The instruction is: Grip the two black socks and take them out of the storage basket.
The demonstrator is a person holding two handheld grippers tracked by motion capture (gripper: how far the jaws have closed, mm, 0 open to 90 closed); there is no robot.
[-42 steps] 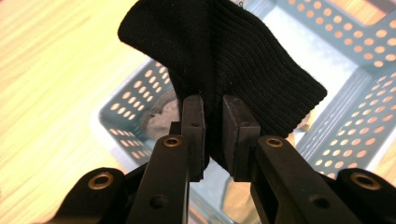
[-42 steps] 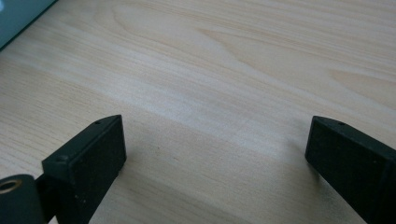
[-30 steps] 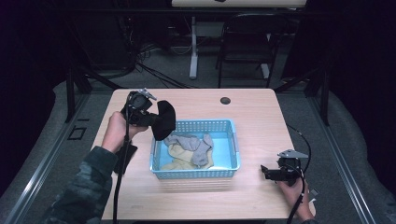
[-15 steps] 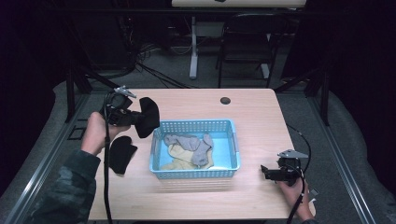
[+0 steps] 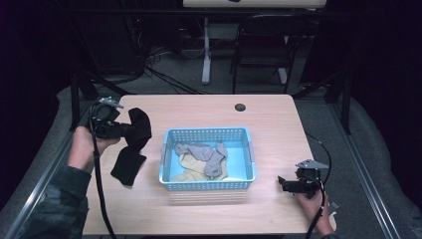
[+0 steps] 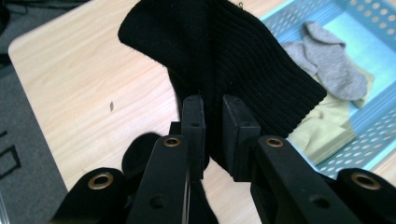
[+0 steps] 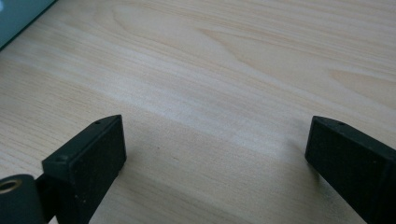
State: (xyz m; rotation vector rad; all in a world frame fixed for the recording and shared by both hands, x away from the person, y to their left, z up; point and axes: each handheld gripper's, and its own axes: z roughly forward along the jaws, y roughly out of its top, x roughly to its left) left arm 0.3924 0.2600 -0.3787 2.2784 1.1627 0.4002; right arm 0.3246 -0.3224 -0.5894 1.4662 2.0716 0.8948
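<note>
Sock [image 6: 233, 60], black, soft and light, hangs limp over the bench's [image 5: 199, 109] left side, left hand-held gripper [image 6: 213, 116] clamped on its fold; right hand-held gripper [image 7: 215, 154] apart.

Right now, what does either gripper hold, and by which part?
Left gripper pinches a black sock at a fold near its middle; right gripper holds nothing.

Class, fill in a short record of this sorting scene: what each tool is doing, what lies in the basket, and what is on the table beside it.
left tool: shut on black sock, held left of the basket
right tool: open, nothing between its jaws, low over the table
blue basket: holds grey socks and a pale yellow one
second black sock: flat on the table, left of the basket
</note>
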